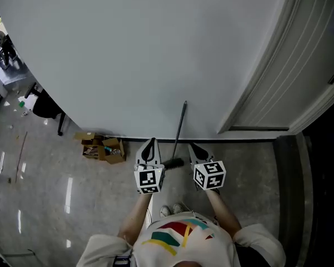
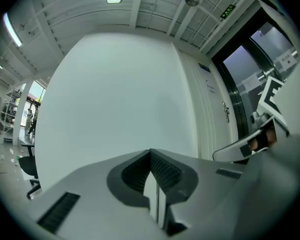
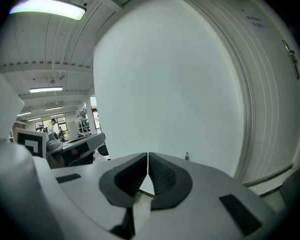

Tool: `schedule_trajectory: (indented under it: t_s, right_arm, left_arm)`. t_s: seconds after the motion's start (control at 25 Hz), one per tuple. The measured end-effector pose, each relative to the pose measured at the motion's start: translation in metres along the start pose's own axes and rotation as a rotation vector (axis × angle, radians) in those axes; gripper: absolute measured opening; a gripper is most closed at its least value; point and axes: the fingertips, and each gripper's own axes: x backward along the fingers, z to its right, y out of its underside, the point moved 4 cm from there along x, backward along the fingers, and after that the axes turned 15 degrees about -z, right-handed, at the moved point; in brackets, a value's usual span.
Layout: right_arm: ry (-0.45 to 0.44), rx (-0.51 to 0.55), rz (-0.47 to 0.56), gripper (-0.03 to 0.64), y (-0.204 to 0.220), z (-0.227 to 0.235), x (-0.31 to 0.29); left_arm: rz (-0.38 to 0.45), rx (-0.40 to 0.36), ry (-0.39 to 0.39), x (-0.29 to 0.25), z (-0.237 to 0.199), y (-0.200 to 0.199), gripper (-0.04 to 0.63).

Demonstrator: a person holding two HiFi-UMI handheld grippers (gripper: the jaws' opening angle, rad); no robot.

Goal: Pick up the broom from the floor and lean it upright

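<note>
Broom (image 1: pixel 180 129): thin straight dark handle, dark head on the glossy floor (image 1: pixel 250 171), leaning upright on the smooth white wall (image 1: pixel 128 49). It stands between left gripper (image 1: pixel 149 147) and right gripper (image 1: pixel 195 149), touching neither. Ribbed fingers (image 2: pixel 164 171) on both closed tip to tip, empty.

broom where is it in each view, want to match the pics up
Head view: the broom is low centre, leaning upright on the white wall.
Left gripper view: not in it.
Right gripper view: only a small dark tip shows low, just right of centre, likely the handle's end.
Shared landmark: the white door, at the right in all three views.
</note>
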Motion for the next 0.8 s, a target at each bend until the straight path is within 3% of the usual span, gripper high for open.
schedule_trajectory:
  t_s: [0.36,0.64,0.8]
  right_arm:
    - [0.041,-0.011,0.050,0.012,0.030,0.001,0.054]
    - [0.037,-0.011,0.069,0.012,0.034,0.000,0.074]
    - [0.041,0.045,0.050,0.012,0.042,-0.003,0.075]
  left_arm:
    - [0.002,0.004,0.070,0.035,0.048,-0.002,0.044]
    - [0.003,0.021,0.080,0.054,0.055,0.000,0.044]
    - [-0.001,0.029,0.073,0.059,0.053,0.009,0.044]
